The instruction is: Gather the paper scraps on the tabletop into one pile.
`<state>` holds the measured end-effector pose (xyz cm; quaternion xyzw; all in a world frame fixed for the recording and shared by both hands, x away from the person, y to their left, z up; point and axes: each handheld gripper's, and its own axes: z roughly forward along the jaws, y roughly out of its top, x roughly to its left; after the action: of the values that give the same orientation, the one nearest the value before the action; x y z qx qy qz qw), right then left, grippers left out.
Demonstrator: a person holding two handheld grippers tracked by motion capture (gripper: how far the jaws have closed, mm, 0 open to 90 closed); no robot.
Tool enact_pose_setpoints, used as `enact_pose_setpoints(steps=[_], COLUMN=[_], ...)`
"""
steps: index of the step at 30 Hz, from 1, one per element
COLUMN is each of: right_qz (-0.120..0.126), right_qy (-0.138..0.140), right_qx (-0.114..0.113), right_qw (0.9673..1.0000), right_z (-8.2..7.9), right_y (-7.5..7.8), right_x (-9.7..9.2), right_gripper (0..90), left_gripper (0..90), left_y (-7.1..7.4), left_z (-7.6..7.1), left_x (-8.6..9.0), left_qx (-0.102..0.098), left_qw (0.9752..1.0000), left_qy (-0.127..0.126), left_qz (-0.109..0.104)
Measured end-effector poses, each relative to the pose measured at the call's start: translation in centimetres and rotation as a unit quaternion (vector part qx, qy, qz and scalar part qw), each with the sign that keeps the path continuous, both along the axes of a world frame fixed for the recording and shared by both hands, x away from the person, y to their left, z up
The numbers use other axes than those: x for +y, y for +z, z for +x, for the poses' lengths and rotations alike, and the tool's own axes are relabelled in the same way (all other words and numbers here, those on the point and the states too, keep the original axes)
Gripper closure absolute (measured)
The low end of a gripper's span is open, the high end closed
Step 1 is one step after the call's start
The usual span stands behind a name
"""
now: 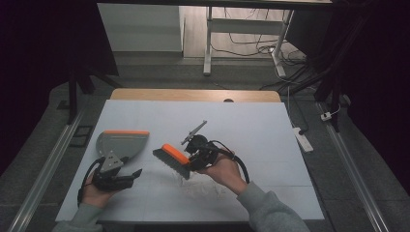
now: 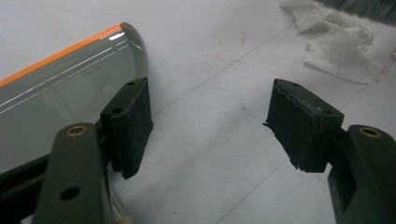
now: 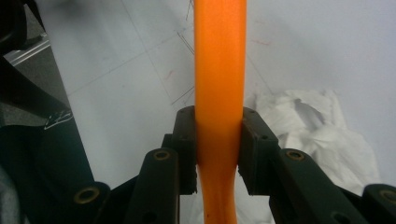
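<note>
Your left gripper (image 1: 137, 173) sits near the worktop's (image 1: 270, 125) left front edge, fingers (image 2: 130, 123) spread wide with nothing between them, just beside the near end of the grey dustpan (image 1: 118, 142) with its orange lip. To the right, your right gripper (image 3: 218, 149) has its fingers pinching the orange handle of the brush (image 1: 173, 157), whose bristles hang beside crumpled white paper (image 1: 205, 189).

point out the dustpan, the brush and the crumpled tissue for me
dustpan (image 1: 121, 142): high view, on its grey scoop face.
brush (image 1: 175, 153): high view, on its orange back above the bristles.
crumpled tissue (image 3: 322, 135): right gripper view, on its white folds right of the handle.
</note>
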<state>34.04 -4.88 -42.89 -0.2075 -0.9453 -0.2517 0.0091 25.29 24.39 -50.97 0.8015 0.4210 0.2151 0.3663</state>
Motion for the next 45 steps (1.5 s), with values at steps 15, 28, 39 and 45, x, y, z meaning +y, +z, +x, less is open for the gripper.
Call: enact_pose_setpoints(steps=[15, 28, 39, 45], right_qz=[-0.013, -0.005, 0.046, 0.046], right_qy=[0.014, -0.094, -0.067, -0.065], right_qx=[0.026, 0.007, -0.028, -0.033], right_qw=[0.9995, 0.9955, 0.9963, 0.9963], right_z=[-1.1, 2.1, 0.8, 0.3], right_y=[-3.3, -2.3, 2.8, 3.1], right_x=[4.5, -2.3, -4.4, -4.9], right_gripper=[70.1, 70.1, 70.0, 70.1], left_gripper=[32.5, 32.5, 32.4, 32.4], left_y=[-0.1, -0.3, -0.3, -0.3], left_z=[0.1, 0.3, 0.2, 0.2], left_x=[0.5, 0.3, 0.3, 0.3], left_qx=[-0.005, 0.002, 0.004, 0.003], left_qw=[0.9999, 1.0000, 1.0000, 1.0000], left_qy=[0.011, 0.005, 0.006, 0.006], left_qz=[-0.006, -0.002, -0.002, -0.002])
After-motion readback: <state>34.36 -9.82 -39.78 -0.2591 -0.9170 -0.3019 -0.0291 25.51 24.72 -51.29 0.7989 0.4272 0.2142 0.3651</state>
